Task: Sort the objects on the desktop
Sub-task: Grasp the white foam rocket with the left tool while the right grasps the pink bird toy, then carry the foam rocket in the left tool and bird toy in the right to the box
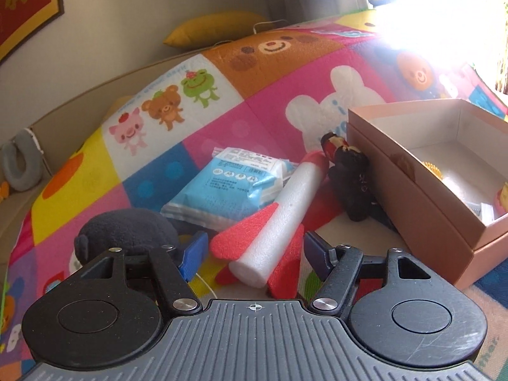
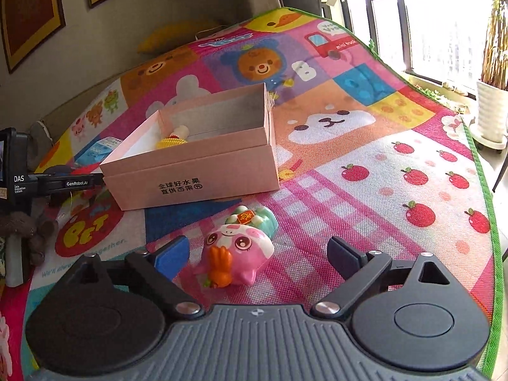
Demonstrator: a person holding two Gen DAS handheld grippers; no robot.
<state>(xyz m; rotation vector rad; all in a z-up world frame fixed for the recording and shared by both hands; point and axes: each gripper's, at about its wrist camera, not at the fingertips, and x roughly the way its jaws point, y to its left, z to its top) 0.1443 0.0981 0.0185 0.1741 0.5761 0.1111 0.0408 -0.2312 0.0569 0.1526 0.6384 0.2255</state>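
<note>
In the left wrist view, my left gripper [image 1: 254,254] is open with its fingers on either side of the tail of a white foam rocket [image 1: 279,203] with red fins, lying on the play mat. A blue tissue pack [image 1: 231,187], a dark plush toy [image 1: 127,231] and a dark doll [image 1: 349,174] lie around it. The pink cardboard box [image 1: 412,197] stands to the right. In the right wrist view, my right gripper [image 2: 257,254] is open around a pink squishy animal toy [image 2: 235,254], with a green squishy toy [image 2: 254,219] behind it. The box [image 2: 197,171] holds a yellow toy [image 2: 173,141].
The colourful cartoon play mat [image 2: 365,171] covers the surface. A yellow cushion [image 1: 216,28] lies at the far edge by the wall. The left gripper's body [image 2: 35,184] shows at the left of the right wrist view. A white plant pot [image 2: 492,111] stands by the window.
</note>
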